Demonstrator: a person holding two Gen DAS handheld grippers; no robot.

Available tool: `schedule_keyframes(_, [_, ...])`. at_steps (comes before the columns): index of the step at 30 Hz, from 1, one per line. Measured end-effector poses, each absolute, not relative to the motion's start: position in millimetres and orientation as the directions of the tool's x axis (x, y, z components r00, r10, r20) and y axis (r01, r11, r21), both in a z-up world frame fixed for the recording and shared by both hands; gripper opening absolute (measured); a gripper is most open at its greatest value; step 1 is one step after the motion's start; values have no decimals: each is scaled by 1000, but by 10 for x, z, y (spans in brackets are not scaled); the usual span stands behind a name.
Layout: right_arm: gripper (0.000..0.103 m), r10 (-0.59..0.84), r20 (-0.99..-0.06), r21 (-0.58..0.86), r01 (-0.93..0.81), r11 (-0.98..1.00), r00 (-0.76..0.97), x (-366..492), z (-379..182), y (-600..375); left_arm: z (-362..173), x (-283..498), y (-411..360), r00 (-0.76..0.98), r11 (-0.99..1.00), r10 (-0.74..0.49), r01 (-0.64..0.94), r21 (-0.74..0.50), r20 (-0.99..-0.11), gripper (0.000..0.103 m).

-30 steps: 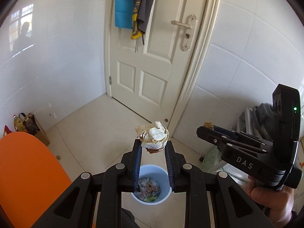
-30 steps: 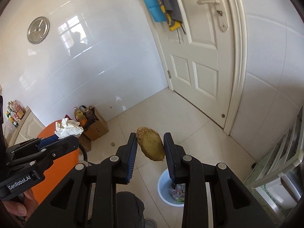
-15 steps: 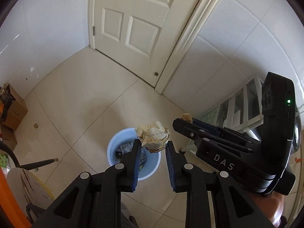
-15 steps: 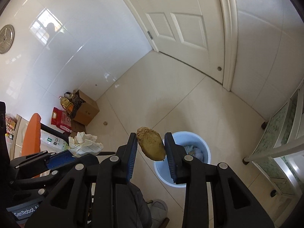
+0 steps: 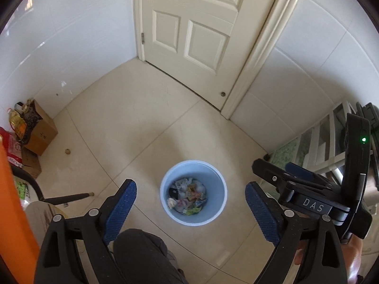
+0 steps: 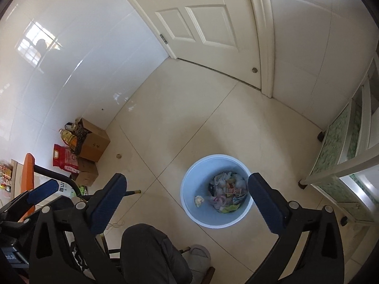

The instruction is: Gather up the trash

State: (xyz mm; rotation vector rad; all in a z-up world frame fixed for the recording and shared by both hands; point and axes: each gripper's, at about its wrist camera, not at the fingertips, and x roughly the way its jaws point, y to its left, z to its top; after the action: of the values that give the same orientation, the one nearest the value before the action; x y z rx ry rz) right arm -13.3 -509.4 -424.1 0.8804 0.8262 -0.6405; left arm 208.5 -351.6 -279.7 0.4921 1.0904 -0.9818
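Glossy white wall tiles and pale square floor tiles surround a cream panelled door (image 5: 189, 33), which stands beyond the bin (image 5: 193, 193). That bin is a smooth, round, light-blue plastic bucket standing upright on the floor, its open mouth facing straight up. Inside lies a heap of crumpled trash (image 5: 187, 195): white wrappers, a red-and-white printed scrap, a green leafy bit at the near edge. In the right wrist view a small crumpled pale wad (image 6: 199, 200) rests against the bin's inner wall, left of the heap.

Above the bin hangs the left gripper (image 5: 190, 209), jaws spread wide with nothing between them; its ribbed blue pads (image 5: 120, 207) frame the bin on either side. To the right of the bin, the right gripper (image 6: 187, 202) has its jaws wide apart too and holds nothing, and the bin sits just inside its right finger. Its black body shows in the left wrist view, marked "DAS", with a green light.

Left of the bin, against the wall, stands a brown cardboard box (image 6: 94, 143) with a yellow oil bottle (image 6: 69, 139) and a red bag (image 6: 66, 158) beside it. An orange chair (image 5: 14, 201) edge rises at far left. Right of the bin is a white-framed rack (image 6: 350, 156) with green patterned shelves. Nearer than the bin, a dark trouser knee (image 5: 144, 253) fills the bottom.
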Motion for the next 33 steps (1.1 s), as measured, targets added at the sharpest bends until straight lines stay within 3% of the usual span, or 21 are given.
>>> schedule_keyframes(12, [103,-218,-807,371,759,535,548,-89,-3593,-4753,-2154,1599,-2603,297,571,-502,819,-53,-812,96])
schedule_keyframes(21, [103,-289,-662,355,629,692,692,168,-2430,-3879,-1282,1370,-1083,511,707,-570,704,-68,-643,102])
schedule_keyframes(33, [103,-203,-453,270,351,896,868,691,-1336,-2208,-701,383,761,812,903,-396,430,-20,-430,102])
